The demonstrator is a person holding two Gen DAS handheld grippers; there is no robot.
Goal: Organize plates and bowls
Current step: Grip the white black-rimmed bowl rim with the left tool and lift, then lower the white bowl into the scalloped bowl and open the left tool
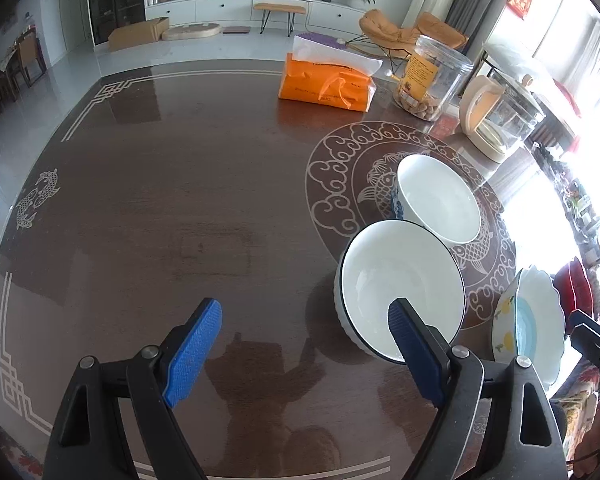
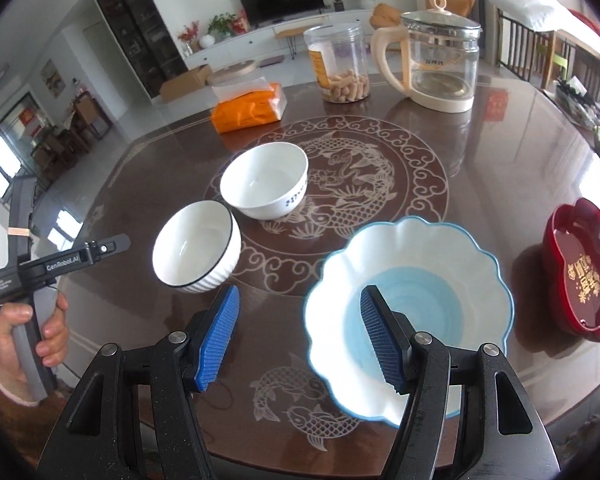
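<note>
A white ribbed bowl with a black rim [image 1: 396, 284] [image 2: 196, 250] stands on the dark table. Behind it stands a white bowl with blue pattern [image 1: 440, 196] [image 2: 266, 178]. A scalloped white plate with a blue centre [image 2: 412, 292] [image 1: 536, 320] lies to the right. My left gripper [image 1: 304, 344] is open; its right finger [image 1: 414, 348] is over the ribbed bowl's inside, its left finger outside. My right gripper [image 2: 300, 336] is open; its right finger [image 2: 380, 336] is over the scalloped plate, its left finger outside the rim. The left gripper's body shows in the right wrist view [image 2: 60, 260].
An orange tissue pack [image 1: 328, 80] [image 2: 248, 110], a clear jar of snacks [image 1: 432, 76] [image 2: 340, 62] and a glass kettle [image 1: 500, 116] [image 2: 440, 60] stand at the table's far side. A red lacquer tray [image 2: 580, 268] lies at the right edge.
</note>
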